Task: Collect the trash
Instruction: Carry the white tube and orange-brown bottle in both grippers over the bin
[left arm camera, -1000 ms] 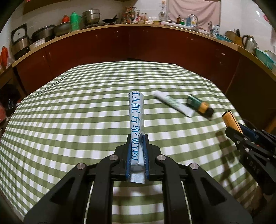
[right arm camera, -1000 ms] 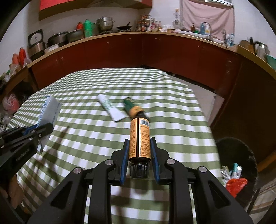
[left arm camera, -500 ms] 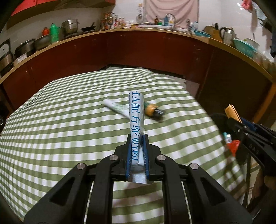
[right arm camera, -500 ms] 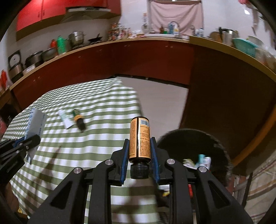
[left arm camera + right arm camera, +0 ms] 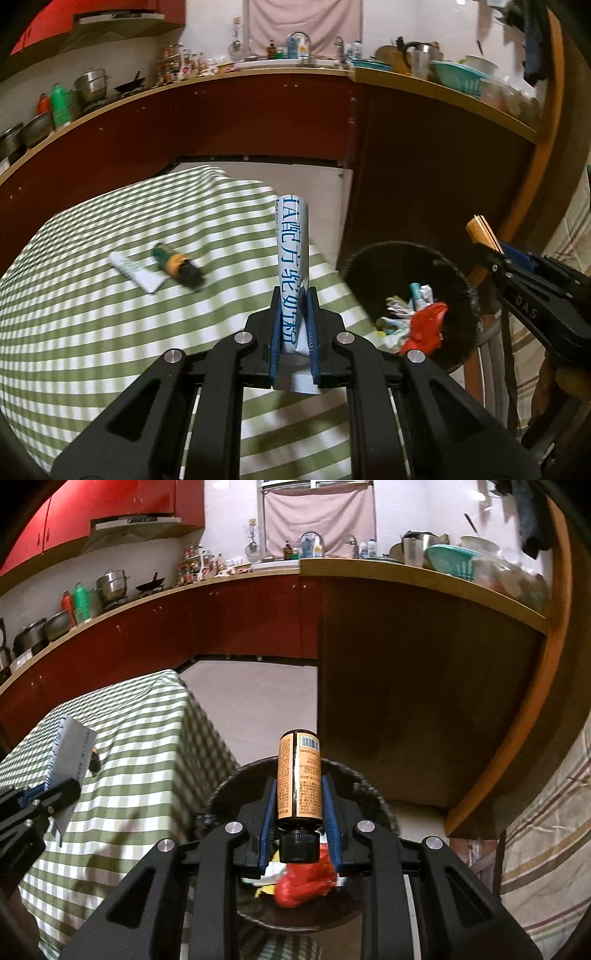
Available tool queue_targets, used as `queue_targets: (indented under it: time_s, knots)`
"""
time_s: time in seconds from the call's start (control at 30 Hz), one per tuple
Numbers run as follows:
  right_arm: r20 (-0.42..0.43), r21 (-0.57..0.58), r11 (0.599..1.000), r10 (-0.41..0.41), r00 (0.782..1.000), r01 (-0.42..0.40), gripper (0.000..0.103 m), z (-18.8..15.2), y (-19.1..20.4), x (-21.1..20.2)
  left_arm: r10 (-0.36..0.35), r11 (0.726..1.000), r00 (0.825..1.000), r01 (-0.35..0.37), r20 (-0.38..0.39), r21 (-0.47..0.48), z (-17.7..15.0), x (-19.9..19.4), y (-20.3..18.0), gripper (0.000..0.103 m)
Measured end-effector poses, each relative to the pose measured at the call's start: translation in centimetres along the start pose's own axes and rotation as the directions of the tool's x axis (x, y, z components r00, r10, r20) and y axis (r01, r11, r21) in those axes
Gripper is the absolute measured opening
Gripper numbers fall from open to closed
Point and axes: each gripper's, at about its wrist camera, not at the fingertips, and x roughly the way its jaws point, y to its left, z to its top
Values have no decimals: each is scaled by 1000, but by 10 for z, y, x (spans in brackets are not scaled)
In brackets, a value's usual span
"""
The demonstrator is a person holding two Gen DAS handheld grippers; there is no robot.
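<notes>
My left gripper [image 5: 292, 295] is shut on a white tube with blue lettering [image 5: 291, 251], held above the table's right edge. My right gripper [image 5: 298, 786] holds an orange-labelled bottle with a black cap [image 5: 299, 779] over the black trash bin [image 5: 221, 794]; its jaws stand slightly wider than before, still against the bottle. The bin [image 5: 458, 266] holds a red wrapper [image 5: 424, 325] and other scraps. A small white tube [image 5: 135, 271] and a green and orange bottle [image 5: 177, 264] lie on the green checked tablecloth [image 5: 92, 332].
Dark red kitchen cabinets [image 5: 258, 122] with a cluttered counter curve behind the table. A brown cabinet side [image 5: 406, 701] stands just behind the bin. A striped cloth [image 5: 546, 830] hangs at the right.
Both grippers swung right, from over the table toward the bin. The right gripper now hangs over the bin with the bottle, and its jaws look a little wider.
</notes>
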Motion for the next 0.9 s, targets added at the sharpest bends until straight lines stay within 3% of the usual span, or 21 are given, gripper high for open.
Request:
queue_targets:
  time_s: [0.53, 0.9]
  knots:
    - [-5, 41, 999, 15, 1000, -14, 25, -5, -32, 16, -28, 997, 999, 29, -20, 64, 6, 36, -57, 12]
    - [-20, 59, 998, 33, 999, -32, 25, -6, -43, 35, -9, 997, 997, 15, -70, 77, 12, 65, -75, 13]
